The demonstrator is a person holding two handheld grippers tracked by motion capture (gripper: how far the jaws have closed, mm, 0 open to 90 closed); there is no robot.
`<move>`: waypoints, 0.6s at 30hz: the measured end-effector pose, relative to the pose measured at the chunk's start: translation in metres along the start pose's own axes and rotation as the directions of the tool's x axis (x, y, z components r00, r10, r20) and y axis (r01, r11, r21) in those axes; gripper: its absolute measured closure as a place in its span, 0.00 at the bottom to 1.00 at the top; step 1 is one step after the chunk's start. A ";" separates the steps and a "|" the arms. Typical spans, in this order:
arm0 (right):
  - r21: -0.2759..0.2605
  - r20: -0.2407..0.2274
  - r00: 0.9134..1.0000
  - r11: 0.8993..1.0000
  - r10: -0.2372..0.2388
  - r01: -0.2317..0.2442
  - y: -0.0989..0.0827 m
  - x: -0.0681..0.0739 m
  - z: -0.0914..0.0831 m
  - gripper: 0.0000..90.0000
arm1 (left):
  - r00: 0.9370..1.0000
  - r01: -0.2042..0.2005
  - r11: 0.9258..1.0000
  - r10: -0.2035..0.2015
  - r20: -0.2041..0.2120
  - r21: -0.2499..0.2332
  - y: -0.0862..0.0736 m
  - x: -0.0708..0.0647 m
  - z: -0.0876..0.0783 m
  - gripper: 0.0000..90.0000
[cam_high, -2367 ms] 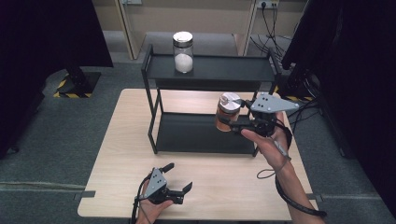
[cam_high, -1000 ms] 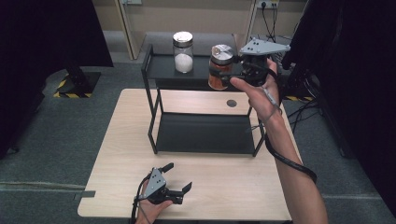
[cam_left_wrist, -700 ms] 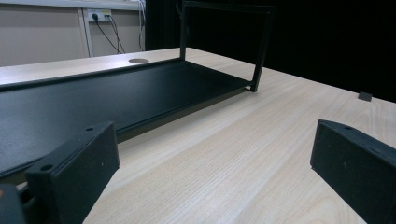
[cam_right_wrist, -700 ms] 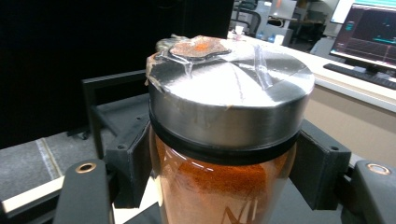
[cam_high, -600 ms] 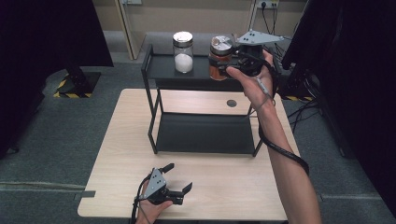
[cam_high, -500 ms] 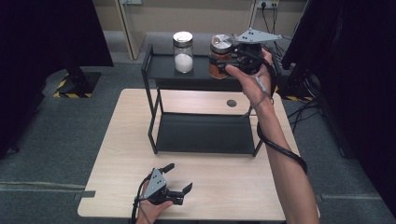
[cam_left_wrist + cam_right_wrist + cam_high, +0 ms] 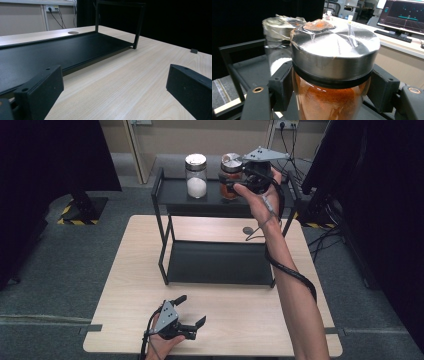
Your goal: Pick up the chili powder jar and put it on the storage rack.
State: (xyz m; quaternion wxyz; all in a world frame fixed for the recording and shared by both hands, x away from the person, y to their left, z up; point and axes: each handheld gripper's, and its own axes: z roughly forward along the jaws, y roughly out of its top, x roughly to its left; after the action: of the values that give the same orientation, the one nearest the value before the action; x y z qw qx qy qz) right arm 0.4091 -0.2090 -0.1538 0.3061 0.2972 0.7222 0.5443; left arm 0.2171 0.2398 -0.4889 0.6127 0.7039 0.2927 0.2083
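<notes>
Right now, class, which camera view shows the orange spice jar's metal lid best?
The right gripper view: the lid fills the frame close up, with orange residue on top. The high view shows the orange spice jar small and distant in the right gripper.

The jar (image 7: 230, 180) in the right hand-held gripper (image 7: 239, 181) holds rust-orange powder under a brushed silver lid with a black ring beneath it. The second jar (image 7: 196, 176) is clear glass with white powder and a silver lid. The shelf rack (image 7: 215, 262) is matt black. The table (image 7: 240, 320) is pale wood with a fine straight grain. Both hand-held grippers have black jaws, and the left hand-held gripper (image 7: 187, 316) carries a grey plate. The floor (image 7: 60, 265) is dull grey, with a patch of yellow-and-black hazard stripes.
</notes>
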 end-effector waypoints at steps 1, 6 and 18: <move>-0.002 0.003 1.000 1.000 0.004 -0.004 -0.001 0.000 0.001 0.35 | 1.000 0.000 1.000 0.000 0.001 0.000 0.000 0.000 0.000 0.01; 0.004 0.015 1.000 1.000 0.001 -0.001 -0.001 0.002 0.007 0.34 | 1.000 -0.004 1.000 0.004 0.002 0.001 0.000 0.000 0.000 0.01; 0.002 0.026 1.000 1.000 0.002 -0.003 -0.008 0.004 0.016 0.34 | 1.000 -0.005 1.000 0.005 0.004 0.001 0.000 0.000 0.000 0.01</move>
State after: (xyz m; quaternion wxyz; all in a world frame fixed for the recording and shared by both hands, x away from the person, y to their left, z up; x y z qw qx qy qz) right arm 0.4180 -0.1977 -0.1654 0.3146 0.3055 0.7183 0.5400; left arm 0.2169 0.2394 -0.4889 0.6124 0.7054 0.2897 0.2085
